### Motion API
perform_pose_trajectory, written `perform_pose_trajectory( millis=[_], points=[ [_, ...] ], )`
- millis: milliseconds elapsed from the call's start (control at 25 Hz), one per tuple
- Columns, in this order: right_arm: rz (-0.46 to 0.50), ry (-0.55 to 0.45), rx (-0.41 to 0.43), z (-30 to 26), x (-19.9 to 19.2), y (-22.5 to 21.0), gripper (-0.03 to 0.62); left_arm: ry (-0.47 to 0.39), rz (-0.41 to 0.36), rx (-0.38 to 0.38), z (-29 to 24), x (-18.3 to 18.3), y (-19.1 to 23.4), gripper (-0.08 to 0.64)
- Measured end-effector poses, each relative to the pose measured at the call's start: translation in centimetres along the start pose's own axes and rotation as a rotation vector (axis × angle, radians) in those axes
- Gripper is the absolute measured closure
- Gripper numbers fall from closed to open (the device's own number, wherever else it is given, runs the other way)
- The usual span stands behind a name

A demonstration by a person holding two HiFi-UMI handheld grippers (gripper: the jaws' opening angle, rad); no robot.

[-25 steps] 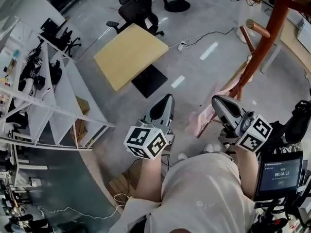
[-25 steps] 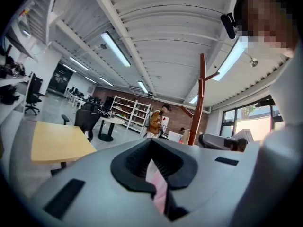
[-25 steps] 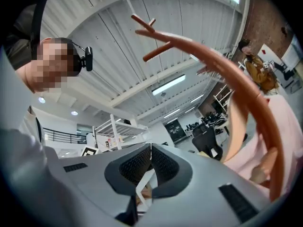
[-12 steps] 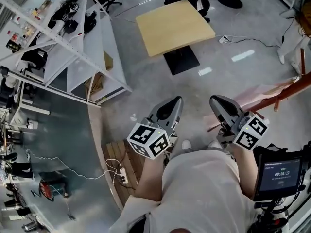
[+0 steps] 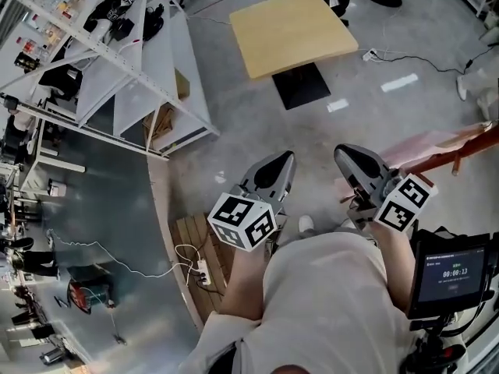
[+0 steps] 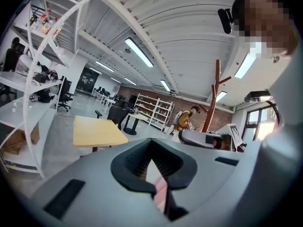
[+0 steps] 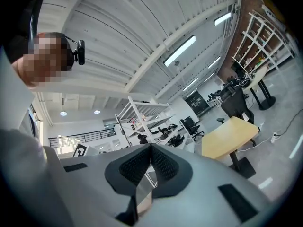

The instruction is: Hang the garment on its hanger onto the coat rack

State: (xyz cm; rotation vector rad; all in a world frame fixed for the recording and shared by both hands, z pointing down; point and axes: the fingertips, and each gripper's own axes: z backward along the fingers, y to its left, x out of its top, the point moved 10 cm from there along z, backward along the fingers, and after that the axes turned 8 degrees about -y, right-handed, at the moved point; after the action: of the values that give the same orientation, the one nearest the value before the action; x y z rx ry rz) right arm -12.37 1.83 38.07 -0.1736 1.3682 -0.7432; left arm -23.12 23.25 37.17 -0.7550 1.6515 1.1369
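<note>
My left gripper point(image 5: 282, 159) and right gripper point(image 5: 347, 153) are held side by side close to the person's body, pointing forward over the grey floor. Both are shut with nothing between the jaws, as the left gripper view point(image 6: 151, 144) and right gripper view point(image 7: 150, 148) show. A red-brown coat rack point(image 5: 461, 152) shows only as a slanted wooden piece at the right edge, with a pink garment point(image 5: 433, 141) beside it. In the left gripper view the coat rack point(image 6: 216, 96) stands upright farther off, right of centre. No hanger is visible.
A yellow table point(image 5: 292, 28) on a black base stands ahead. White shelving point(image 5: 132, 80) runs along the left. A wooden pallet point(image 5: 192, 244) with a power strip lies by my left foot. A small screen point(image 5: 451, 275) sits at lower right. A person point(image 6: 184, 120) stands near the rack.
The head view has swung left: the coat rack and pink garment slid from right of centre to the right edge. Both grippers stayed shut and close to the body.
</note>
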Motion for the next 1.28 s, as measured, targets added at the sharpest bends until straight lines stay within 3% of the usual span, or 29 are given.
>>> perform_pose_trajectory(
  millis=[1080, 1280],
  points=[
    [0.027, -0.063, -0.086, 3.5, 1.7, -2.7, 0.58, 0.069, 0.018, -0.213, -6.4, -1.3, -2.3, 0.554],
    [0.029, -0.069, -0.089, 3.7, 1.2, -2.8, 0.58, 0.052, 0.116, -0.29, -7.0, -2.0, -2.2, 0.555]
  ],
)
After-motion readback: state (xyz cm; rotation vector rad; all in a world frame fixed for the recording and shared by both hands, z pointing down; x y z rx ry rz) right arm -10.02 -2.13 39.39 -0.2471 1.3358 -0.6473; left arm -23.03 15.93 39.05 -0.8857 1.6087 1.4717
